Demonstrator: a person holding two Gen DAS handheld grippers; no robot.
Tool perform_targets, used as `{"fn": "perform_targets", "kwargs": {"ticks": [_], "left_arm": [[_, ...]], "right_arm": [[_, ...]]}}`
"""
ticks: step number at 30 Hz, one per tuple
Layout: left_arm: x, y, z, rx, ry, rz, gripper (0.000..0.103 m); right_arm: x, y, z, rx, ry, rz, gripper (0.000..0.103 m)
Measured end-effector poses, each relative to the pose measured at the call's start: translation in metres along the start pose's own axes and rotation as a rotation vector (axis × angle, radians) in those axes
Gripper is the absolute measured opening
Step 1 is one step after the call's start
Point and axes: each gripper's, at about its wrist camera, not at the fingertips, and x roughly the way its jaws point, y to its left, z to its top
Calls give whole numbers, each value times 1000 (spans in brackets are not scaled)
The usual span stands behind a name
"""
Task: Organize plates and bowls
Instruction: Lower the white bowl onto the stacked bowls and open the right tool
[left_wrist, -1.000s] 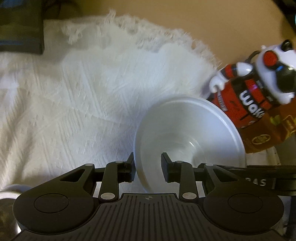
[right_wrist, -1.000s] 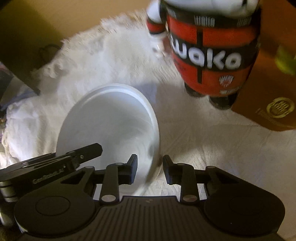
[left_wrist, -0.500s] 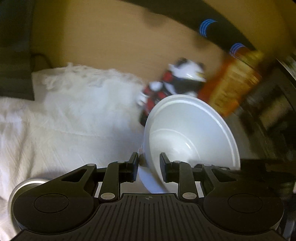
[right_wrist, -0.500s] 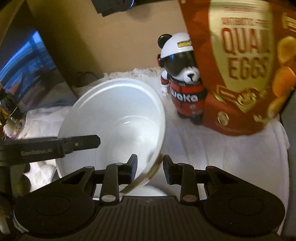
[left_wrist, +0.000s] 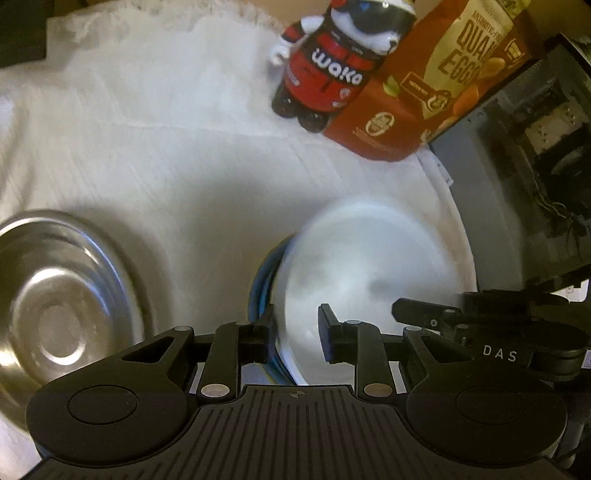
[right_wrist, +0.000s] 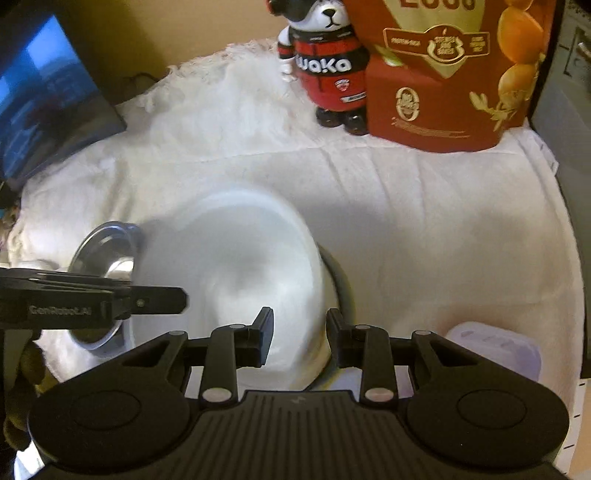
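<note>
A white bowl (left_wrist: 369, 266) hangs between both grippers, blurred by motion. My left gripper (left_wrist: 297, 338) is shut on its left rim, one finger outside the wall and one inside. In the right wrist view my right gripper (right_wrist: 299, 332) is shut on the right rim of the white bowl (right_wrist: 236, 251). Under the bowl a blue-rimmed dish (left_wrist: 258, 288) peeks out, and the same dish shows as a grey rim (right_wrist: 341, 284). A steel bowl (left_wrist: 62, 302) sits on the white cloth to the left, partly hidden in the right wrist view (right_wrist: 103, 243).
A panda figure (left_wrist: 332, 62) and a red quail-egg bag (left_wrist: 436, 81) stand at the back of the white cloth (left_wrist: 184, 147). A dark appliance (left_wrist: 535, 147) borders the right side. A lavender lidded box (right_wrist: 495, 347) lies near right. A screen (right_wrist: 40, 103) leans at far left.
Both grippers lifted the white bowl off the cloth near the panda figure and carried it toward the near side, over the blue-rimmed dish. The steel bowl came into view.
</note>
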Motion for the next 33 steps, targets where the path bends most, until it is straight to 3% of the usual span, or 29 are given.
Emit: {"fn": "perform_targets", "kwargs": {"ticks": [7,18,25,33], "left_arm": [[-20,-2,4,9,-68,0,27],[3,-12,-2,81,-36,106,27],[8,-7,-3,42,-21,82,28],[-24,0,0,8,-81,24,28]], "right_arm": [[2,-4,1,1,2,-2,32],[27,-22,-6,46,46,-21,32],[24,-28,-11,62,35,-19,32],[-21,-9,6,-76,-68,-26,37]]}}
